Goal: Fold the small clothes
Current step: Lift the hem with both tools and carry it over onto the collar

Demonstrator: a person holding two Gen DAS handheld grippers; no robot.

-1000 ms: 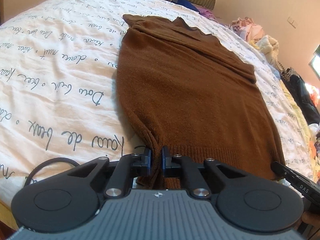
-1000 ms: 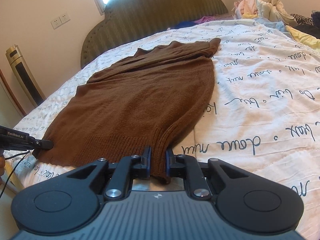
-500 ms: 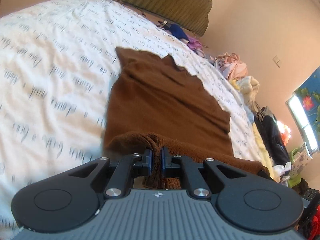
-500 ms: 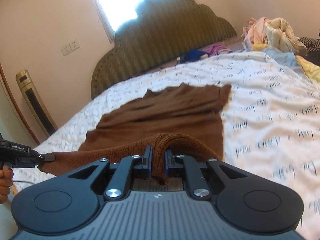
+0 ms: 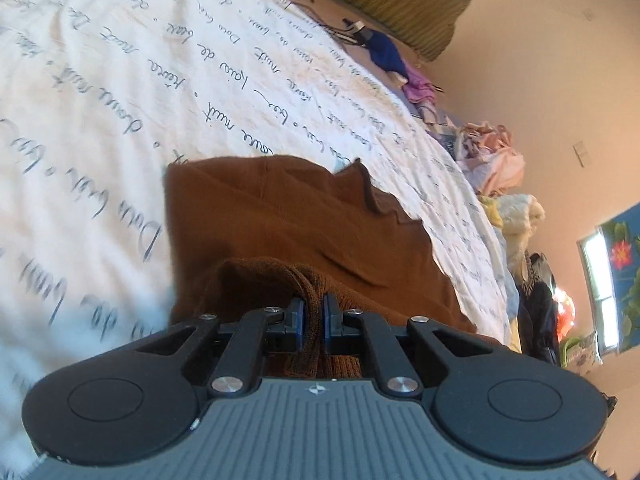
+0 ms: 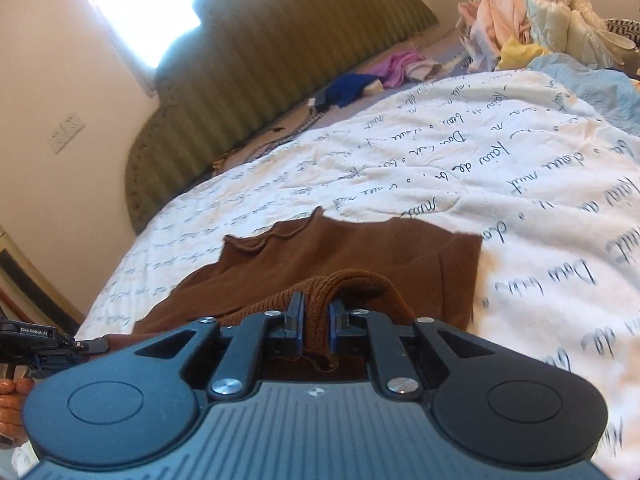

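The bed (image 5: 100, 92), under a white cover printed with dark script, is carrying everything. One brown knit sweater (image 5: 272, 216) is lying across the middle of the bed, its wavy neckline pointing toward the green headboard (image 6: 248, 92) and its ribbed hem lifted off the bed and doubled back over the body.

One heap of pale crumpled clothes (image 6: 532, 12) is sitting at the far edge of the bed, to the right of the headboard, and a few blue and purple garments (image 6: 356, 88) are lying at the foot of the headboard.

Two grippers are working. The left gripper (image 5: 311, 316) is pinching one corner of the hem, fingers (image 5: 297, 318) closed on a ridge of brown knit that is rising between them. The right gripper (image 6: 316, 316) is clamping the other corner the same way.

Compared with a second ago, the sweater is no longer lying flat at full length: both corners have been carried up the bed toward the headboard, so far less of the body is showing ahead of the fingers.
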